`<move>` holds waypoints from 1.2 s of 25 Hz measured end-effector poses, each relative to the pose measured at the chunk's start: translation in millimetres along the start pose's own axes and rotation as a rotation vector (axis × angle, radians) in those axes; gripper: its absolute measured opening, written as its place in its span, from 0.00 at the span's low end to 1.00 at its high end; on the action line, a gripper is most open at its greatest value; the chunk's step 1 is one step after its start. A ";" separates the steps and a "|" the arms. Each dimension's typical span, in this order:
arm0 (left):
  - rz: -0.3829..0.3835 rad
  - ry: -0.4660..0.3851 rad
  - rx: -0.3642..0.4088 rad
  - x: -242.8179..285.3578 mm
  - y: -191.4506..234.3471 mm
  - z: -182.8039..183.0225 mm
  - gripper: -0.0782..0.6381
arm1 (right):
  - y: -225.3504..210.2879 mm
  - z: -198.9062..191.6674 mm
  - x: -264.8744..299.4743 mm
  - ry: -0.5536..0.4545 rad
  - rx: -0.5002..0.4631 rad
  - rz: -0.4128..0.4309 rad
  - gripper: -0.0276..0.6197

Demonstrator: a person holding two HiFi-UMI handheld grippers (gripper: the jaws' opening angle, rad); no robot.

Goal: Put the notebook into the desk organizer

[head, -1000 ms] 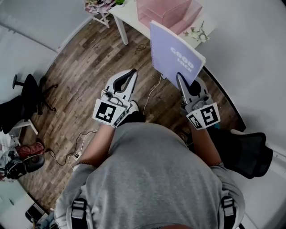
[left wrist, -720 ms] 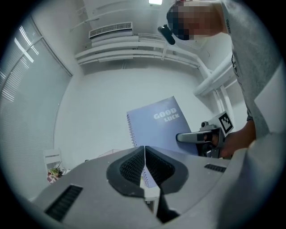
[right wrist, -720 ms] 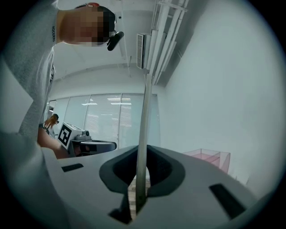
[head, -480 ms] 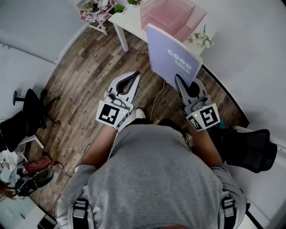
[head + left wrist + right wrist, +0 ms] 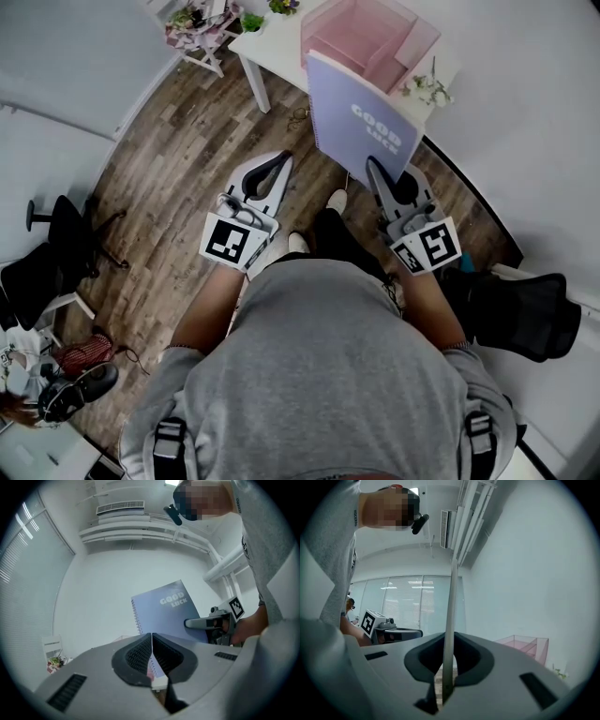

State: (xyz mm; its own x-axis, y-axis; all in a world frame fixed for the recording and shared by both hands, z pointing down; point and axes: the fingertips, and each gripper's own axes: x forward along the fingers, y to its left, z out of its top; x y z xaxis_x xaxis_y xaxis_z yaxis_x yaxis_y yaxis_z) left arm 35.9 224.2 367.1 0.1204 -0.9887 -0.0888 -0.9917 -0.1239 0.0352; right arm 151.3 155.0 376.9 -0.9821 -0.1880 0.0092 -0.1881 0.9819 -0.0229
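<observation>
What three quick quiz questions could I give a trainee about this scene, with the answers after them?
1. True or false: the notebook is already inside the pink desk organizer.
2. Which gripper's fingers are shut on the notebook? A the left; B the right; C both.
3. Fill in: the desk organizer stands on the white ____.

Key: 1 false, it is held in the air short of it; 2 B, the right gripper; 3 table.

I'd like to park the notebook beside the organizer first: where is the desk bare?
The white desk is bare left of the pink clear plastic organizer, up to the desk's edge. Right of it a small flower sprig crowds the corner.
</observation>
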 end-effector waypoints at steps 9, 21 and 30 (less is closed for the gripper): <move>0.045 0.014 0.021 26.5 33.2 3.2 0.14 | -39.9 3.4 35.3 -0.008 0.002 0.023 0.10; 0.022 0.027 0.035 131.3 80.1 5.0 0.14 | -129.8 13.6 99.4 -0.024 0.034 0.062 0.10; 0.027 0.043 0.053 200.9 98.9 2.1 0.14 | -194.3 19.7 125.6 -0.046 0.051 0.088 0.10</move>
State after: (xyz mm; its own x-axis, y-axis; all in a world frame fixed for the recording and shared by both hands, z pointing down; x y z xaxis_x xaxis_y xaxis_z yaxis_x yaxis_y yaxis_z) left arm -38.2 13.5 350.6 0.0944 -0.9945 -0.0452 -0.9955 -0.0938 -0.0157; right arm 64.4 -59.9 362.8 -0.9939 -0.1029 -0.0407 -0.0998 0.9924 -0.0725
